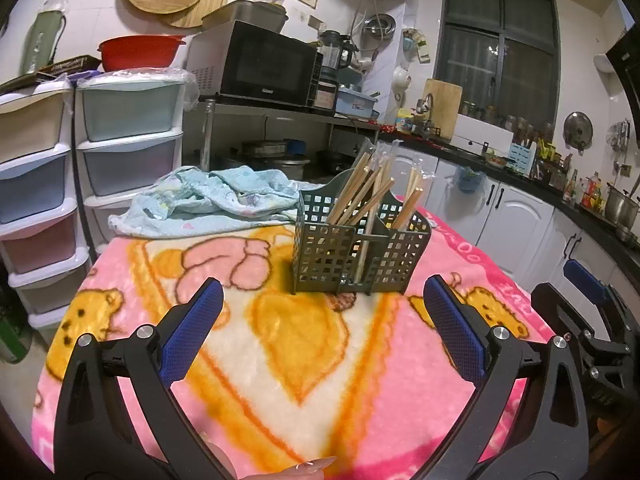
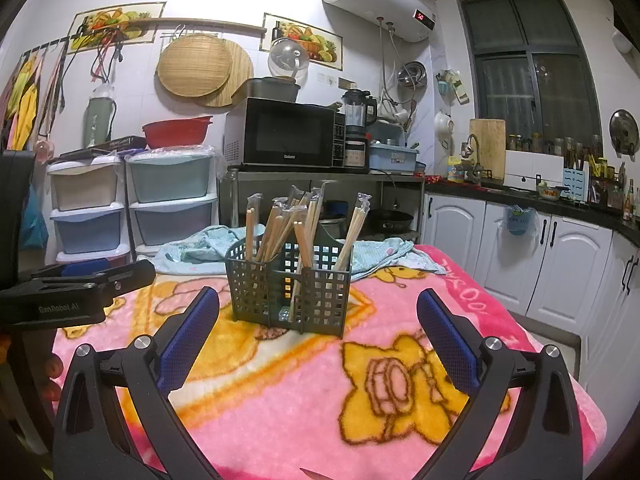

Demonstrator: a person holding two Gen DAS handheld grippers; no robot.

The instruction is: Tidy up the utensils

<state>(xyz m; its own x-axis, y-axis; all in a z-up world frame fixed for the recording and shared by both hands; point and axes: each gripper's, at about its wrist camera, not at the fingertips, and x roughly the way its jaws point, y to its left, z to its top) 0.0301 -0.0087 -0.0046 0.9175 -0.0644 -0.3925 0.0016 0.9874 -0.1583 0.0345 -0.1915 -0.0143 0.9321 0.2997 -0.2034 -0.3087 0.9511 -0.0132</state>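
Note:
A dark green lattice utensil caddy (image 1: pixel 324 252) (image 2: pixel 256 296) stands upright on a pink cartoon blanket (image 1: pixel 280 360) (image 2: pixel 304 392). Several wrapped wooden chopsticks (image 1: pixel 360 192) (image 2: pixel 280 228) lean in its compartments. My left gripper (image 1: pixel 323 292) hovers open just short of the caddy, nothing between its blue pads (image 1: pixel 192 332). My right gripper (image 2: pixel 318 304) is also open and empty, facing the caddy from the other side. The right gripper (image 1: pixel 592 316) shows at the right edge of the left wrist view; the left gripper (image 2: pixel 80 284) shows at the left edge of the right wrist view.
A crumpled light blue cloth (image 1: pixel 208 196) (image 2: pixel 208 246) lies behind the caddy. Plastic drawer towers (image 1: pixel 128 136) (image 2: pixel 168 204) stand to the left, a microwave (image 1: pixel 264 68) (image 2: pixel 292 132) on a steel rack behind, white cabinets (image 2: pixel 520 248) and a counter to the right. A fingertip (image 1: pixel 308 466) shows at the bottom edge.

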